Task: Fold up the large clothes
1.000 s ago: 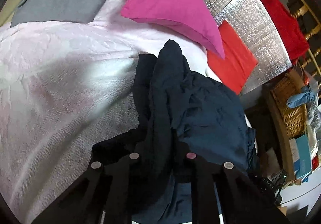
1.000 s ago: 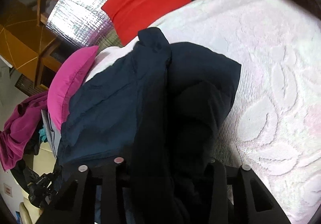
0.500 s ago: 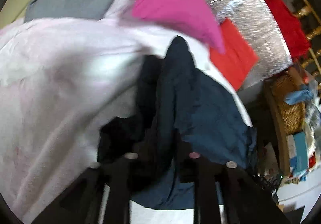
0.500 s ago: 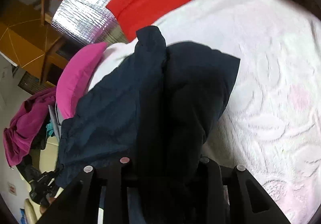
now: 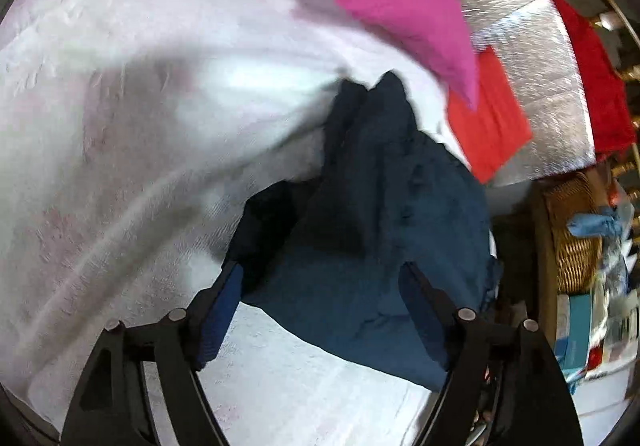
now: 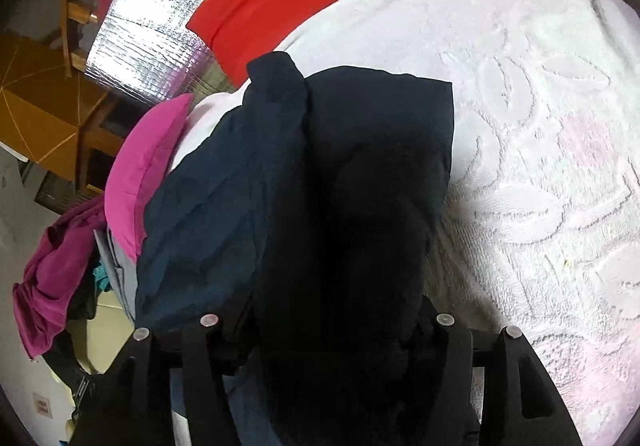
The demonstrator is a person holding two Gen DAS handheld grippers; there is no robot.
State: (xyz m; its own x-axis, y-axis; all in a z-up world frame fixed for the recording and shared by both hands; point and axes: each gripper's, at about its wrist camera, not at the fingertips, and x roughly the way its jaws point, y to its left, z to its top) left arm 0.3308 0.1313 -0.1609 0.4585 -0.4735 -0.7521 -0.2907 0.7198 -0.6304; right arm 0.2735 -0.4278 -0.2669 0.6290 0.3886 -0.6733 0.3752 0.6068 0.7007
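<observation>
Left gripper [image 5: 320, 286] fingers are just spreading apart over the navy garment [image 5: 384, 238] at lower centre; right gripper [image 6: 328, 326] fingers are widening, cloth lying between.

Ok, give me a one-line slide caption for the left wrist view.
Left tool, jaws just opened, over the folded navy garment on the white bedspread.

My left view smears with motion blur, glare on the white bedspread [image 5: 168, 94]; right stays sharp, fisheye-dark corners
</observation>
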